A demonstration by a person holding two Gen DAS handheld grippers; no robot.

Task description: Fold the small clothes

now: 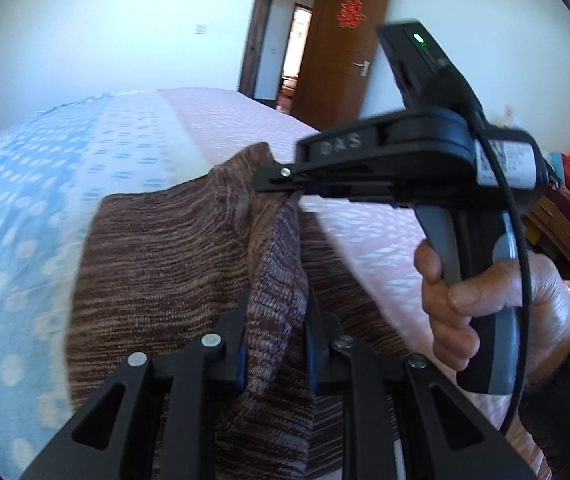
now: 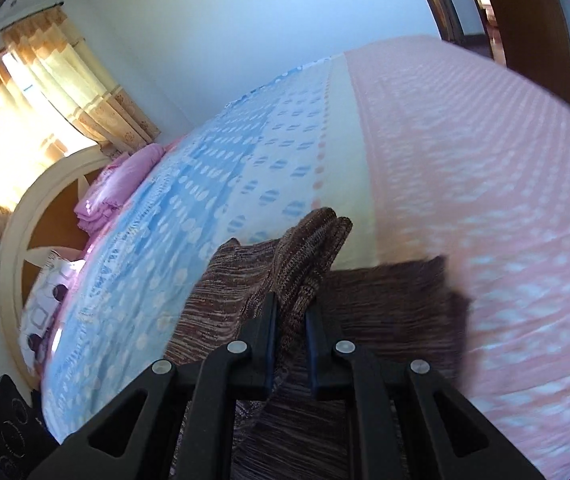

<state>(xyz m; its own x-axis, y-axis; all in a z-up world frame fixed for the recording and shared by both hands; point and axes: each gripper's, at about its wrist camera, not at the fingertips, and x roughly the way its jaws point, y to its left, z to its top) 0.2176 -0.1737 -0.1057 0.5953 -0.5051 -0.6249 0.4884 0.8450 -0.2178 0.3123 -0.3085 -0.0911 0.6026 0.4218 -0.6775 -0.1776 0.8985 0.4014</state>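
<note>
A brown striped knit garment (image 1: 157, 248) is held up over the bed. My left gripper (image 1: 277, 300) is shut on a bunched fold of it at the bottom of the left wrist view. My right gripper (image 1: 281, 186) comes in from the right, held by a hand (image 1: 485, 304), and pinches the garment's upper edge. In the right wrist view my right gripper (image 2: 291, 308) is shut on the knit garment (image 2: 385, 304), which drapes down toward the bedspread.
The bed (image 1: 65, 184) has a blue dotted half and a pink half (image 2: 485, 184). An open wooden door (image 1: 341, 48) is at the far wall. Pink pillows (image 2: 121, 184), a round headboard and a curtained window (image 2: 17, 100) are at the left.
</note>
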